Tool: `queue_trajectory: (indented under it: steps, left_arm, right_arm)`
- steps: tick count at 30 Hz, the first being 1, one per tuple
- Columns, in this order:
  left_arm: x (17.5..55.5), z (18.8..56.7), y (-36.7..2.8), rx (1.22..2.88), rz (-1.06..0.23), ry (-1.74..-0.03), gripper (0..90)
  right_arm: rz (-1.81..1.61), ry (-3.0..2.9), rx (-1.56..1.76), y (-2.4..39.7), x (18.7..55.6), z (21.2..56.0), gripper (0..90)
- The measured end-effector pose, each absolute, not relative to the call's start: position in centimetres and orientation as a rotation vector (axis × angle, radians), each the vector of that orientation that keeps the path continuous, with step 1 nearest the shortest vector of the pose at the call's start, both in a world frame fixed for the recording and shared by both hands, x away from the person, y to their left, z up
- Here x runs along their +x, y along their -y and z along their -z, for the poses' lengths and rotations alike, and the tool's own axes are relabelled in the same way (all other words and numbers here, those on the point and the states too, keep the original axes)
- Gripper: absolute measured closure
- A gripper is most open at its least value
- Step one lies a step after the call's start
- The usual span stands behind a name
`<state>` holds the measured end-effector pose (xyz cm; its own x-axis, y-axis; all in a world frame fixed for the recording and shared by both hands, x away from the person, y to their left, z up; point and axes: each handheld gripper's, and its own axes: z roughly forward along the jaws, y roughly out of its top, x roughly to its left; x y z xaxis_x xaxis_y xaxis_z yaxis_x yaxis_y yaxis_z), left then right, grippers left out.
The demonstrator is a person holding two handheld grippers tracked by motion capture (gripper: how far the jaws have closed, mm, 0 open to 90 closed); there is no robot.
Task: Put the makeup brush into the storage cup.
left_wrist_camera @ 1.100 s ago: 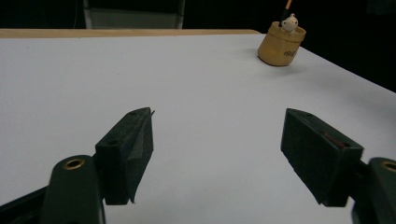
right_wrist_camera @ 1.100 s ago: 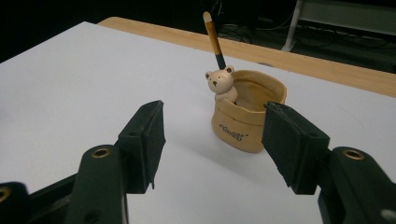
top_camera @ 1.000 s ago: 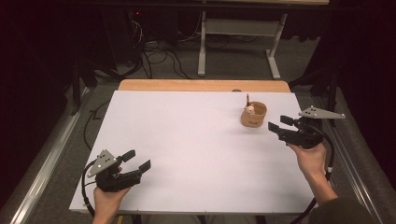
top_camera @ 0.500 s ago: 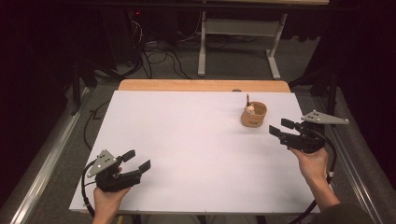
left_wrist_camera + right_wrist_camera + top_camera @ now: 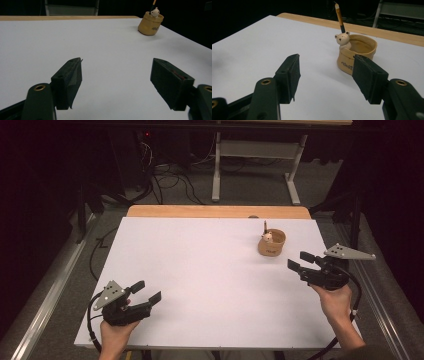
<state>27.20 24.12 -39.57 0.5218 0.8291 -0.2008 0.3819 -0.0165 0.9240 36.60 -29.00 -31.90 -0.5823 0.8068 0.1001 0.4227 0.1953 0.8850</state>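
Observation:
A small tan cup (image 5: 272,243) (image 5: 150,23) (image 5: 359,53) with a little white bear figure (image 5: 343,40) on its rim and a brush or pencil (image 5: 339,17) standing in it sits on the white table (image 5: 200,270) at the right rear. My right gripper (image 5: 301,261) (image 5: 325,75) is held just right of and nearer than the cup, jaws open and empty, pointing at it. Near the front left corner, my left gripper (image 5: 146,291) (image 5: 116,80) rests low over the table, open and empty.
A wooden strip (image 5: 218,211) runs along the table's far edge. Beyond it a metal stand (image 5: 255,165) and cables (image 5: 165,180) sit on the dark floor. A metal rail (image 5: 50,290) runs beside the table's left side.
My right gripper has drifted slightly back toward the near right, away from the cup. The left gripper has stayed still.

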Motion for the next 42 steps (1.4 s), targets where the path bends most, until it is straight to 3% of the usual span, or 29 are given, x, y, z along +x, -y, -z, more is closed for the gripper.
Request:
queue_trajectory:
  steps: [42]
  left_arm:
    - [27.2, 39.6, -24.0, 1.623, -0.488, -1.053, 25.9]
  right_arm:
    - [-1.428, -2.079, 1.148, 29.3, 33.8, 33.8, 41.1]
